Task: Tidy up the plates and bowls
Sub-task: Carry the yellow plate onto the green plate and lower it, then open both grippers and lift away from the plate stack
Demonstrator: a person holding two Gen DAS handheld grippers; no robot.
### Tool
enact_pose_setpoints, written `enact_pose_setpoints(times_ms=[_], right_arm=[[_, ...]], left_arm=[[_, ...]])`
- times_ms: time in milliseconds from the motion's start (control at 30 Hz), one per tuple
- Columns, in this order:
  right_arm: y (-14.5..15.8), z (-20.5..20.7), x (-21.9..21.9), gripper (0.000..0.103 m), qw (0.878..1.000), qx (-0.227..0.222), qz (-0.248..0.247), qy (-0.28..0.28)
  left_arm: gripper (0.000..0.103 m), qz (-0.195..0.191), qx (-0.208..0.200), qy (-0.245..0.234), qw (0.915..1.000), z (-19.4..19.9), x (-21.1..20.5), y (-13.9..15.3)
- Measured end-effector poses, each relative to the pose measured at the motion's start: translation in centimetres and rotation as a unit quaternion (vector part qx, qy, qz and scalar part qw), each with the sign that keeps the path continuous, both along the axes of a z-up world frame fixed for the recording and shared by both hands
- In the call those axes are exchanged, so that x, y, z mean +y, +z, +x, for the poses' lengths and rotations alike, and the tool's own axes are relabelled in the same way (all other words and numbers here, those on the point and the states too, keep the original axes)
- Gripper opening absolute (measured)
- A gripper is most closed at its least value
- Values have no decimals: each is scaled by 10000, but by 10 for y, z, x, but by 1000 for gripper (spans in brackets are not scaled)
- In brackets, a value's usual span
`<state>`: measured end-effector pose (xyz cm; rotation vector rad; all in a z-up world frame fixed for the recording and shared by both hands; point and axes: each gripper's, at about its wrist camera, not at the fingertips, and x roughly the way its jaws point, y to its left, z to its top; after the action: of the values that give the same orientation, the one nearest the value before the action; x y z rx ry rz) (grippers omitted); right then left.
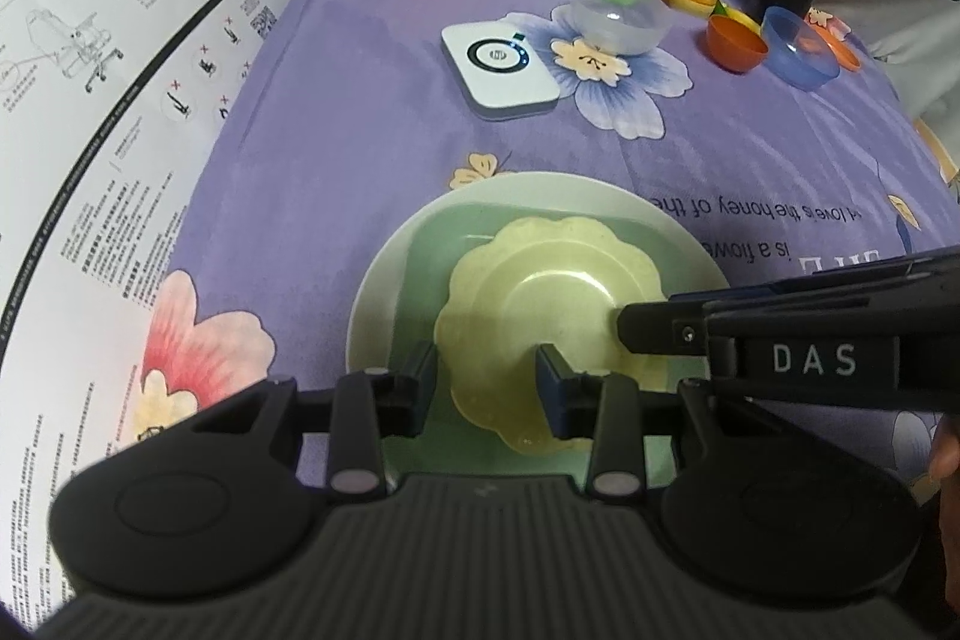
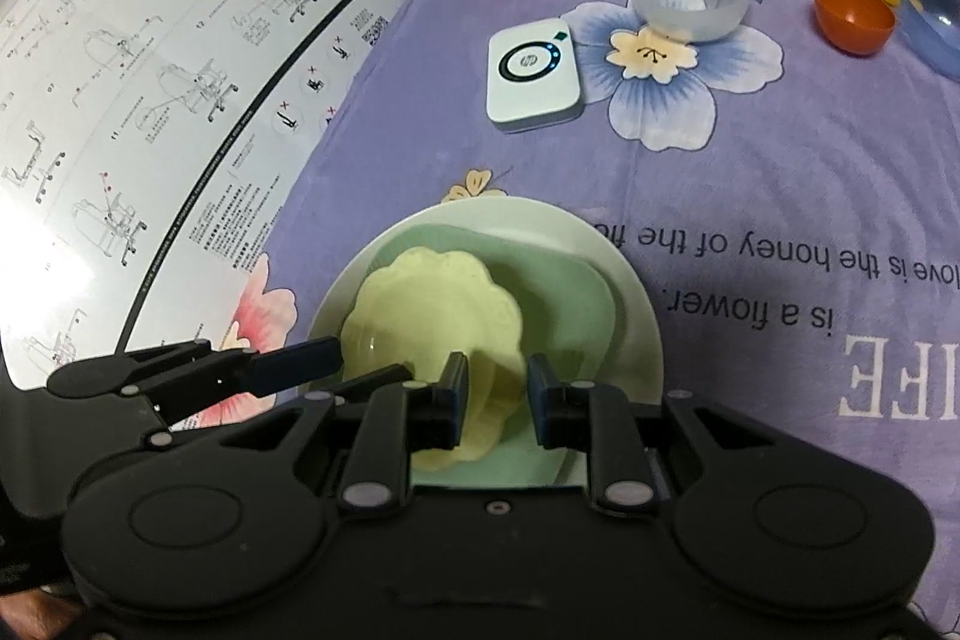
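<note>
Left wrist: scalloped yellow bowl [image 1: 552, 304] sits upright, round.

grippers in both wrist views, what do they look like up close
Both are matte black plastic. The left gripper and right gripper each have a ribbed body, two round discs at the sides, linkage arms with pale round pins, and dark blue pads on the jaws. One side bar carries white letters "DAS". No cables or sleeves show.

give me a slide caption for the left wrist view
Both grippers hold a scalloped yellow plastic bowl over stacked green plates.

Both wrist views steeply over stacked dishes [image 1: 540, 280]
</note>
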<state>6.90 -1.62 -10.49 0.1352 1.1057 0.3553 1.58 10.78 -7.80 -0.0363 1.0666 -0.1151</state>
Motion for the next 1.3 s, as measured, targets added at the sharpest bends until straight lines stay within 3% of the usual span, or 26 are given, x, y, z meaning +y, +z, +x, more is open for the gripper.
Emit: enact_pose_setpoints(times_ms=[133,167,200,267,333,400,533,633,1033,1300], right_arm=[[-5,3,2,24,10000,24,-26,24],[-5,3,2,24,10000,17,-32,32],[-5,3,2,24,10000,6,-20,42],[-4,2,0,32,10000,-38,0,32],[0,0,-2,57,9999,-140,42,15],[7,-4,-6,75,9994,-341,20,-4],[22,-12,-15,98,9978,-663,50,24],[31,-16,-19,103,9966,-826,52,4],[47,-27,-31,103,9944,-1052,113,28],[47,-24,-64,103,9935,-1067,240,-322]], left_arm=[[37,-40,36,-12,10000,1,0,-4],[42,-52,22,-9,10000,0,0,-4],[54,-73,7,-4,10000,0,0,-3],[70,-71,-99,60,9999,-2,1,0],[75,5,-263,116,9996,-5,2,6],[89,10,-363,172,9992,-7,5,11],[103,-35,-503,310,9982,-8,12,21],[103,-8,-514,352,9981,-7,12,25],[103,199,-533,259,9980,-10,-3,35],[103,351,-465,56,9983,6,-29,37]])
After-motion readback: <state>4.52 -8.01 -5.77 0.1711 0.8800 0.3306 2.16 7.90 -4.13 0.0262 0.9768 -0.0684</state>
